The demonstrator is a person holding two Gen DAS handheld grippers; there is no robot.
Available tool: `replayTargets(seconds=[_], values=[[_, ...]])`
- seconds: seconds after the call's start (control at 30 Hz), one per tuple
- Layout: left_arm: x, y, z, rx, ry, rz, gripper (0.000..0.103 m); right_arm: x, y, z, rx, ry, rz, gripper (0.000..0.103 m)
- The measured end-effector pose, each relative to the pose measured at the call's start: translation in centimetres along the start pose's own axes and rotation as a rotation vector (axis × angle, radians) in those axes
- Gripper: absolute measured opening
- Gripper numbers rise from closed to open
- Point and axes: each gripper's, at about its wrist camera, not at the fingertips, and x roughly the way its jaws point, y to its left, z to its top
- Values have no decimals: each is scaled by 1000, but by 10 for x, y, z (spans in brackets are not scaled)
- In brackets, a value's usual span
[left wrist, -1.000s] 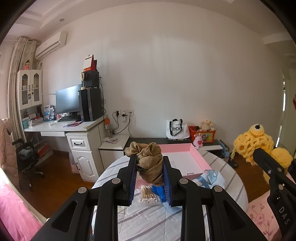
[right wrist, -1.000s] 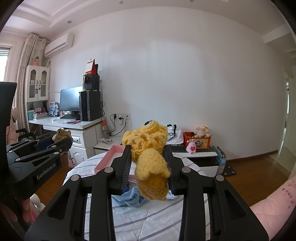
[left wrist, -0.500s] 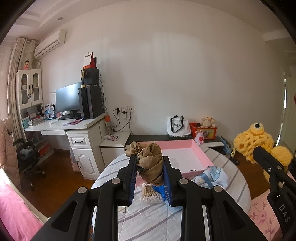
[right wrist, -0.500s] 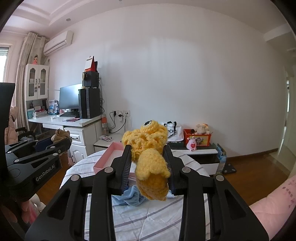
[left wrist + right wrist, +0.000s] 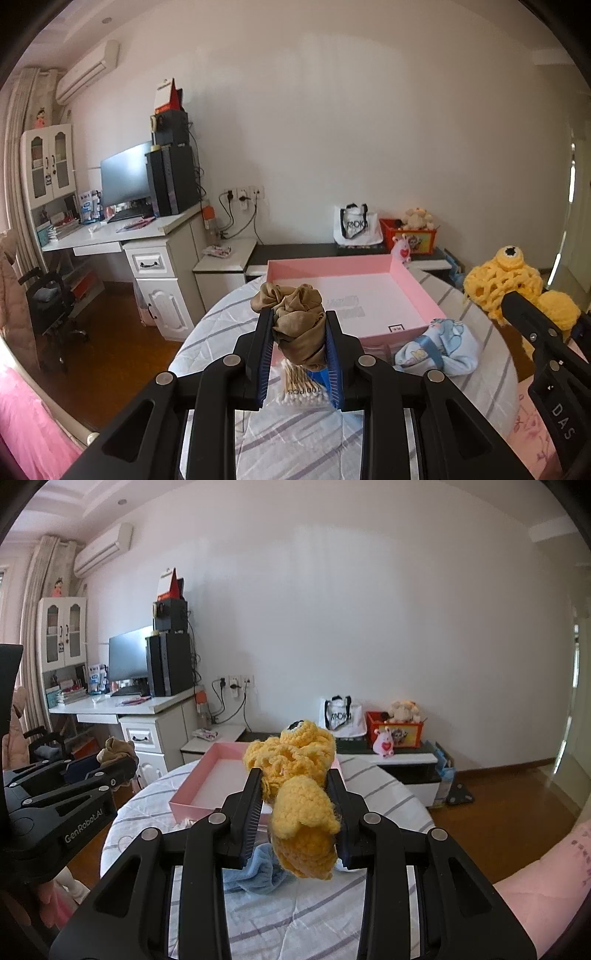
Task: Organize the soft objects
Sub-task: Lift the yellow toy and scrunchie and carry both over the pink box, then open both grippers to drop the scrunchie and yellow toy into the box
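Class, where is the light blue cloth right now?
The light blue cloth lies on the striped table, against the pink box's near-right corner, right of the cotton swabs.

Cotton swab pack [image 5: 301,386] mostly hidden behind left gripper [image 5: 298,354] and its brown cloth [image 5: 295,328] — label only partly readable. Blue cloth [image 5: 255,871] largely covered by yellow crochet toy [image 5: 299,808]; right gripper [image 5: 546,354] cut off at frame's right edge.
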Motion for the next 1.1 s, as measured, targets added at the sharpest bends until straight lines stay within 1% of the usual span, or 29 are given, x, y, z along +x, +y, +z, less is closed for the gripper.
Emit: replayTargets(seconds=[0.17,0.3,0.47,0.63,0.93,1.1], values=[[47,2,12,7,44,-16,23,36,-1,1,9,44,10,32],[92,2,27,15,96,-26,23,68,-1,0,17,82,14,32],[145,1,49,21,153,-35,23,102,-1,-1,22,125,12,32],[188,3,71,16,198,-48,23,135,-2,-1,27,164,17,32],[258,6,100,18,253,-56,23,176,-2,-4,23,216,18,32],[287,2,104,31,273,-57,26,197,-1,-9,21,254,20,32]])
